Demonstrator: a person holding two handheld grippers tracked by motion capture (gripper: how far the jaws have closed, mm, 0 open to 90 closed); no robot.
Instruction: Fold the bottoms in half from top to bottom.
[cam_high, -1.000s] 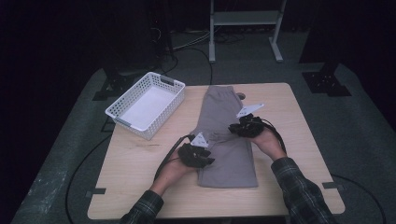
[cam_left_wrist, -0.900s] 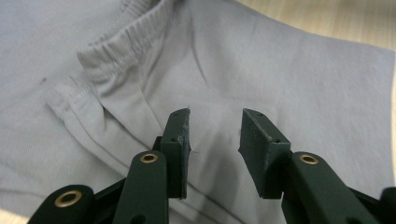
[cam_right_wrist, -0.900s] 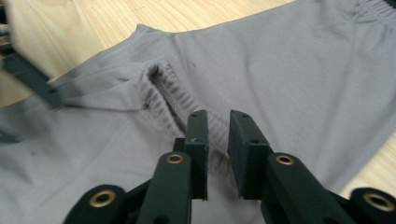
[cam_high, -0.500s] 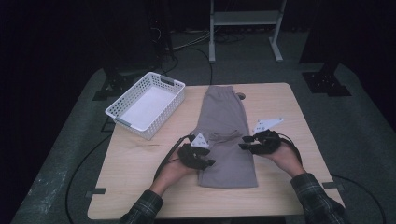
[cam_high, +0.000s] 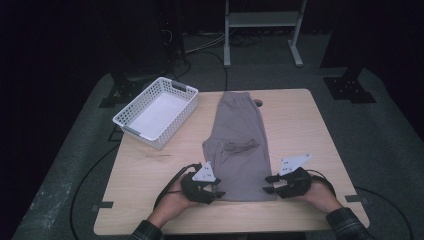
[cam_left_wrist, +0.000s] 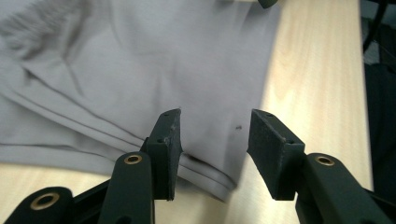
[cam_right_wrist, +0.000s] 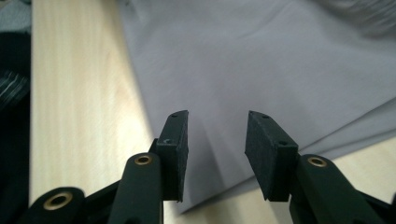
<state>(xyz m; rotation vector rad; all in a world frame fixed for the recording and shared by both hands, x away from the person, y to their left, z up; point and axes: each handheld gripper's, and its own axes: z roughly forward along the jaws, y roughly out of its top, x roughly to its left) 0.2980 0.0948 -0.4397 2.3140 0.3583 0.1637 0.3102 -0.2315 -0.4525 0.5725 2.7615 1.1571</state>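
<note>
Grey trousers (cam_high: 240, 145) lie folded lengthwise on the wooden table (cam_high: 150, 170), waist at the far end, hems toward me. My left gripper (cam_high: 220, 191) sits at the near left hem corner. In the left gripper view its jaws (cam_left_wrist: 215, 126) stand apart over that corner of the trousers (cam_left_wrist: 163, 70), having just closed a little, and the pads do not press the cloth. My right gripper (cam_high: 269, 184) is at the near right hem corner. Its jaws (cam_right_wrist: 217, 126) have just been opening and straddle the cloth's edge (cam_right_wrist: 261, 60) without pinching it.
An empty white plastic basket (cam_high: 156, 112) stands at the table's back left corner. Bare wood (cam_high: 310, 130) lies to the right of the trousers. A metal stand (cam_high: 260, 20) and cables are on the dark floor behind the table.
My right gripper came from the trousers' middle right edge toward me to the near right hem corner, its jaws wider. My left gripper slid nearer, to the left hem corner.
</note>
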